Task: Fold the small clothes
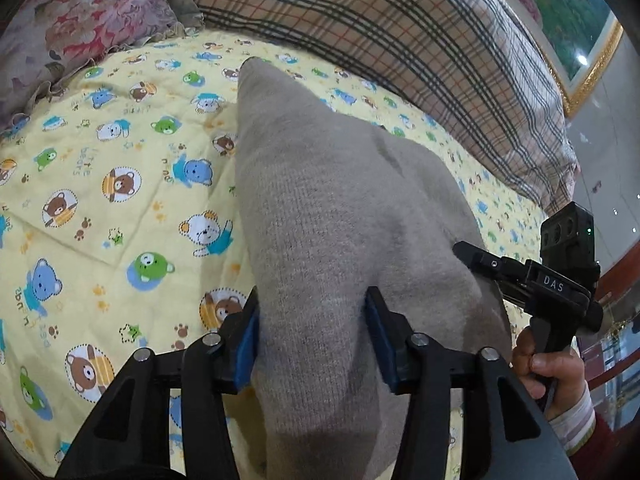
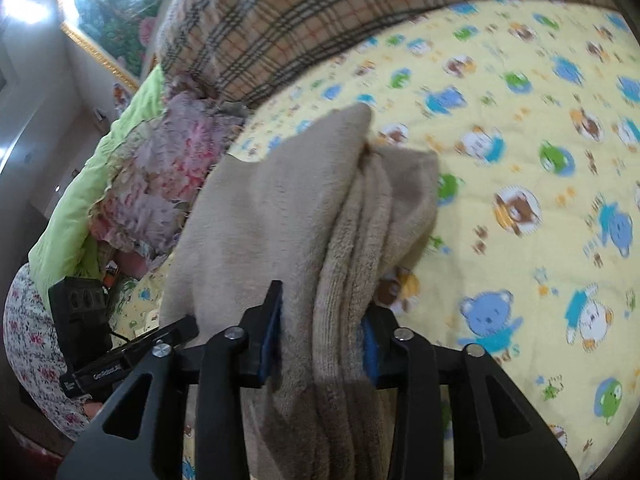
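A beige knitted garment (image 1: 332, 220) hangs between both grippers above a yellow bear-print quilt (image 1: 100, 184). My left gripper (image 1: 312, 344) is shut on one edge of the garment; the cloth fills the gap between its blue pads. My right gripper (image 2: 320, 332) is shut on the other edge of the garment (image 2: 280, 208), bunched in folds between its pads. The right gripper also shows in the left wrist view (image 1: 480, 260), at the cloth's right side, held by a hand. The left gripper's body shows at the lower left of the right wrist view (image 2: 120, 356).
The quilt (image 2: 520, 160) covers the bed. A plaid blanket (image 1: 400, 40) lies along the far side. A floral pillow (image 1: 72, 28) and a green cushion (image 2: 72, 208) lie at the bed's end. A framed picture (image 1: 560, 12) hangs on the wall.
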The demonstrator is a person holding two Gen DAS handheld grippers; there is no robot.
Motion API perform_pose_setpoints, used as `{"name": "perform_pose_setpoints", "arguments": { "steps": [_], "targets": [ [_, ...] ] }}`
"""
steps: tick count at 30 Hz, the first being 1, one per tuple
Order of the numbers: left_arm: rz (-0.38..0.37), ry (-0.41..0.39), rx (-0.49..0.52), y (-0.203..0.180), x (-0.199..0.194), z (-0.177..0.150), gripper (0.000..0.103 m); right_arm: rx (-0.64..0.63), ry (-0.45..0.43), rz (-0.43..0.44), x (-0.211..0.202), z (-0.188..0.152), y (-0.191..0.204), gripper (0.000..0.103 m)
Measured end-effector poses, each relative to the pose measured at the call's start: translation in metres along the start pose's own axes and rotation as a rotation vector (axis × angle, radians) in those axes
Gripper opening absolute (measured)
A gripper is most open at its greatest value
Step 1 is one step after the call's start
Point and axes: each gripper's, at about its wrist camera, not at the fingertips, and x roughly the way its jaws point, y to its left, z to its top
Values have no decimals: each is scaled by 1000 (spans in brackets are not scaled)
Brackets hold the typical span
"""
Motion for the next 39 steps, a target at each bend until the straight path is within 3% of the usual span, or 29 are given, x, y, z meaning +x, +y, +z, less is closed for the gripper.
{"name": "perform_pose_setpoints", "arguments": {
  "steps": [2, 7, 10, 14, 19, 20, 23, 25, 30, 34, 39],
  "targets": [
    [16, 14, -10, 1, -1, -1, 60, 17, 3, -8, -3, -1, -4, 44],
    [36, 27, -23, 5, -17, -17, 69, -3, -12, -57, -20, -5, 6, 47],
    [38, 38, -48, 10, -29, -32, 71, -11, -49, -81, -42, -14, 9, 53],
    [41, 56, -97, 22, -44, -55, 73, -1, -109, -89, -77, -38, 10, 53],
    [38, 64, -122, 30, -53, -69, 73, -58, -91, -105, -86, -66, 20, 52],
    [48, 66, -117, 29, -53, -71, 73, -73, -77, -117, -82, -68, 22, 51],
    [85, 64, -97, 26, -53, -73, 73, -104, -27, -151, -66, -73, 26, 35],
    [110, 67, -87, 23, -52, -74, 73, -106, 8, -157, -56, -75, 26, 10],
    [141, 96, -38, 10, -46, -72, 73, -118, -33, -153, -73, -70, 28, 8],
    [164, 101, -8, 10, -36, -76, 75, -180, 12, -271, -66, -77, 19, 8],
    [204, 95, 44, 3, -32, -78, 76, -155, 7, -285, -54, -83, 6, 7]
  ]
}}
